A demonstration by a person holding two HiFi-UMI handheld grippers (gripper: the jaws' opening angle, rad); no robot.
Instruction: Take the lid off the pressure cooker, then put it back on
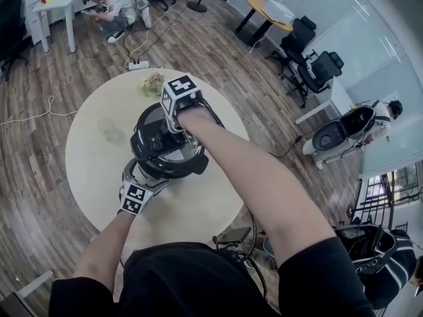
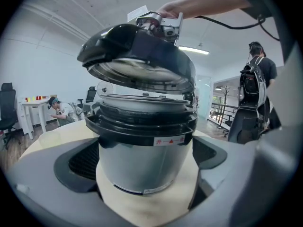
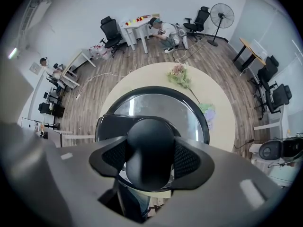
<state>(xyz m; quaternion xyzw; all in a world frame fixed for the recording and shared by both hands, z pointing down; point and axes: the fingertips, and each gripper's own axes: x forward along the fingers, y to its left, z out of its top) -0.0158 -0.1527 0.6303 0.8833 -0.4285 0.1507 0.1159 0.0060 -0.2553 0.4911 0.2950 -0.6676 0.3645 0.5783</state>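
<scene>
Lid (image 1: pixel 173 152) of the pressure cooker sits over the pot (image 1: pixel 142 152) in the head view, at the middle of the round bench (image 1: pixel 198 207). The right tongs (image 1: pixel 180 127) come down on it from above and the left tongs (image 1: pixel 142 177) meet the pot's near side low down. From here it is hard to tell whether lid and pot touch. The left gripper view settles that. The lid (image 2: pixel 137 51) hangs clear above the pot (image 2: pixel 142 155) and is tilted, with its right edge lower. The left tongs (image 2: pixel 144 174) stand wide with their pads closed against the pot's silver wall on both sides, steadying it. That tilt is the main hazard. If the lid goes back down unlevelled, its low edge would likely strike the rim (image 2: pixel 142 124) first and jam or skid, and it may miss the alignment mark on the small label (image 2: pixel 168 141). A jolt could also shove the pot along the bench if the left pads slip on the smooth metal. In the right gripper view, the right tongs (image 3: pixel 150 157) are clamped at half width on the rounded black knob (image 3: pixel 149 141), with the lid (image 3: pixel 156 103) below. A round, glossy knob held from two sides only could let the lid's weight swing or twist it in the pads. A loosened grip would drop it onto the pot or the bench (image 3: pixel 222 112).
</scene>
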